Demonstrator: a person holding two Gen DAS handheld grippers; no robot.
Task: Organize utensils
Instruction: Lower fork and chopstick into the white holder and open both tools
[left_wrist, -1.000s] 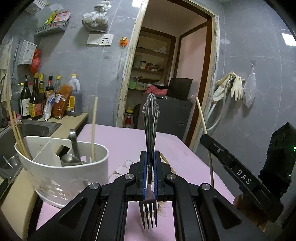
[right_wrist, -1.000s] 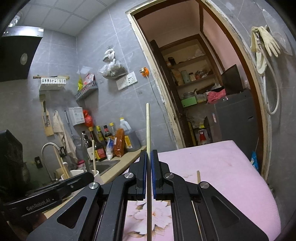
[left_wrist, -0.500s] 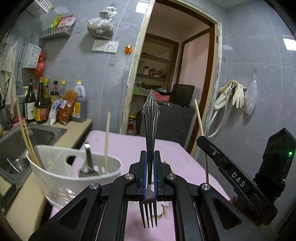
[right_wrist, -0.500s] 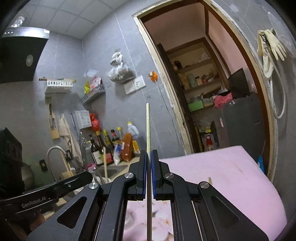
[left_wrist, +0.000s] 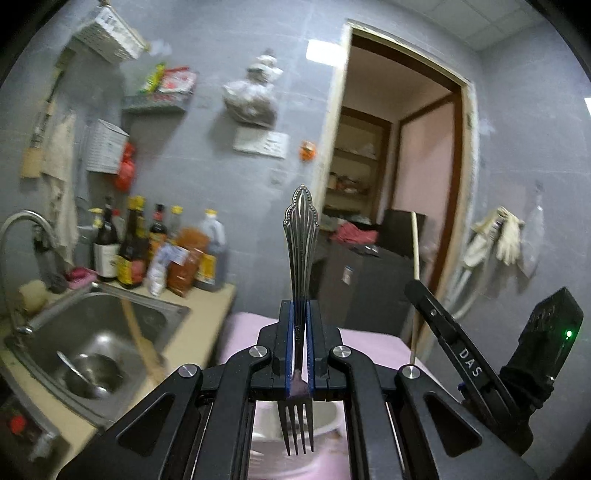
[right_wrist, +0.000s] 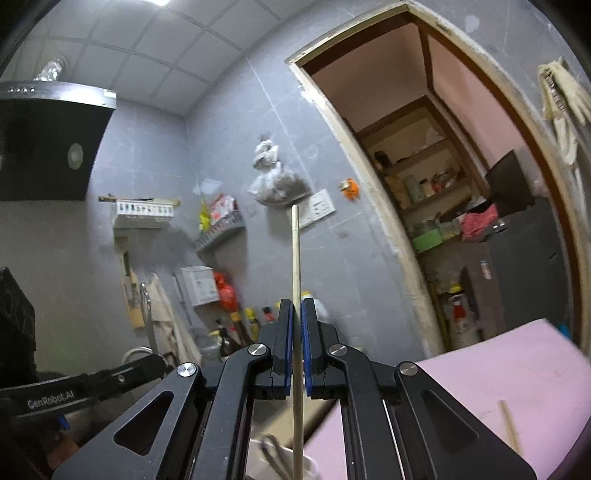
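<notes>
Clenched in the left gripper, a silver fork, ornate handle up, tines hanging over a white utensil holder on the pink tabletop. Clamped upright in the right gripper's fingers, a single wooden chopstick. To the left, a steel sink; farther back, sauce bottles against grey wall tiles beside an open doorway.
</notes>
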